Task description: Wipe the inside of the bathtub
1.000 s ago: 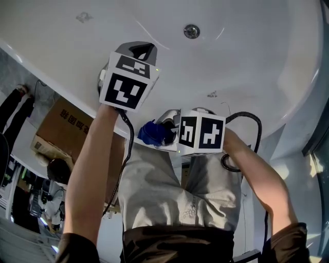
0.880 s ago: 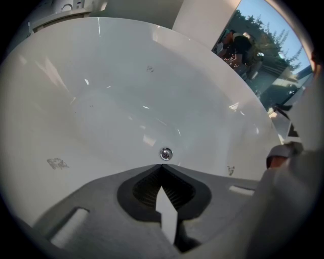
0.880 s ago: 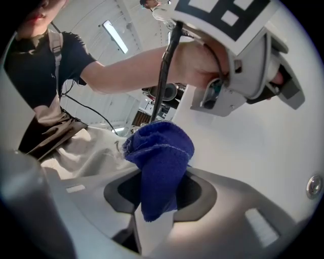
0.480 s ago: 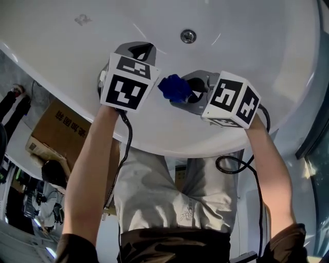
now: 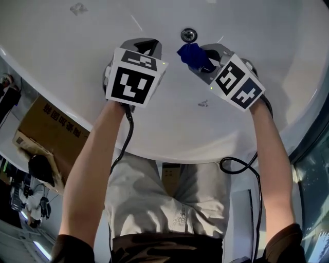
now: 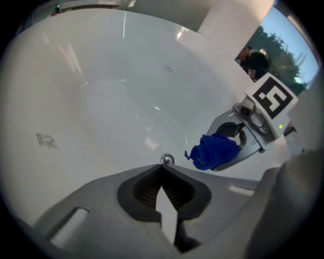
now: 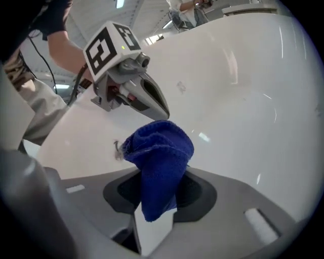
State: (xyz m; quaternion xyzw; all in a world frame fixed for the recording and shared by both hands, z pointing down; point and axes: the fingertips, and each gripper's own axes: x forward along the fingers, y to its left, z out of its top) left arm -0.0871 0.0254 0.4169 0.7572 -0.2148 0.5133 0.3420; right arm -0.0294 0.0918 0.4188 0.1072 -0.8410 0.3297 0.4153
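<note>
The bathtub (image 5: 61, 56) runs off the top edge of the head view. The bottom end of the blue cloth (image 7: 159, 152) goes down between the jaws of the right gripper (image 7: 154, 220), out of sight. The small grey mark (image 5: 203, 104) is too tiny to tell

Bathtub (image 5: 61, 67) glossy white, faint grey smudge (image 5: 78, 8). Cloth (image 5: 192, 54) deep blue. Drain (image 5: 188, 35) silver. Left gripper (image 5: 145, 46), right gripper (image 5: 204, 56): grey bodies, cubes in black-and-white square markers. Cable (image 5: 126, 138) black. Cardboard box (image 5: 51, 123) brown. Shorts (image 5: 154, 200) pale grey.

The bunched blue cloth (image 5: 193, 53) is held inside the white bathtub (image 5: 61, 67).
</note>
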